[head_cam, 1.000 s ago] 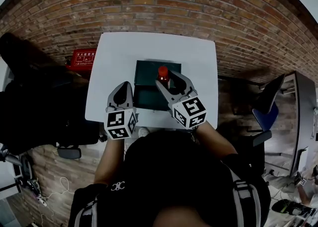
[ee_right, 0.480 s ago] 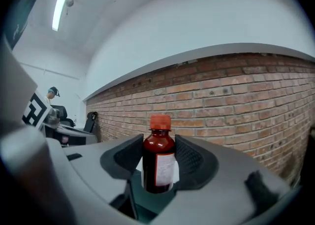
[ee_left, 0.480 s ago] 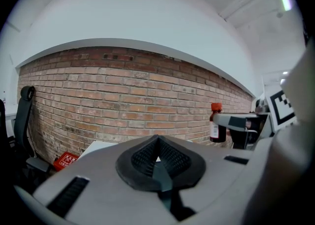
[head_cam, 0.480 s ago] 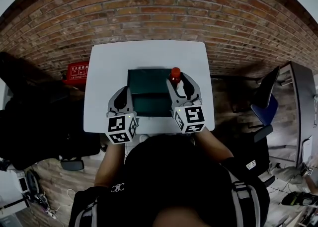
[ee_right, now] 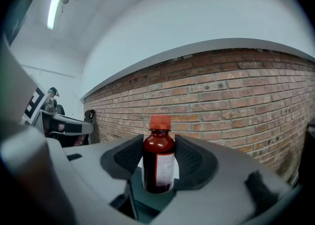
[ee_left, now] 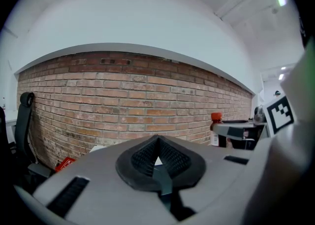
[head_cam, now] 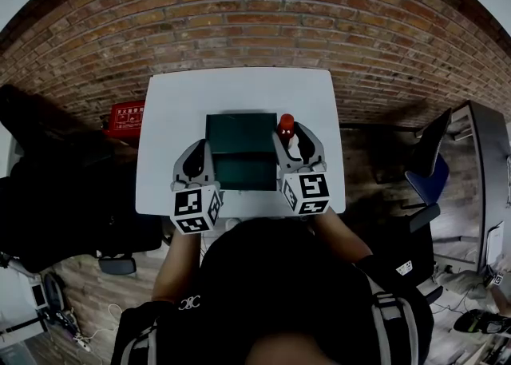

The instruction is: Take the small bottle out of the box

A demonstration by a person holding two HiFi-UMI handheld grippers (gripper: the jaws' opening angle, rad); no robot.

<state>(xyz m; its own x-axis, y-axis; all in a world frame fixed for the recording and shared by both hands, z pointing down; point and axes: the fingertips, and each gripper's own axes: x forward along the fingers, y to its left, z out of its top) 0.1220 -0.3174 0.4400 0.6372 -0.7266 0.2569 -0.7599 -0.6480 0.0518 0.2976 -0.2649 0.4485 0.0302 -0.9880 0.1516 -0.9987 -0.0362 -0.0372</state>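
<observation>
- Gripping the small bottle (ee_right: 158,162) in my right claw (head_cam: 287,133), I have both ridged pads pressed against its brown sides.
- The bottle stands upright, with its orange cap on top and its white label facing the right gripper view.
- In the head view the bottle is at the right edge of the dark green box (head_cam: 239,152), by its far right corner. I cannot tell whether it hangs over the box or just outside it.
- My left claw (ee_left: 157,156) is closed on nothing, its black pads meeting in a point, and it is near the box's near left corner.
- The box lies on the white counter (head_cam: 172,108), between my two claws.
- A red case (head_cam: 128,116) sits past the counter's left edge.
</observation>
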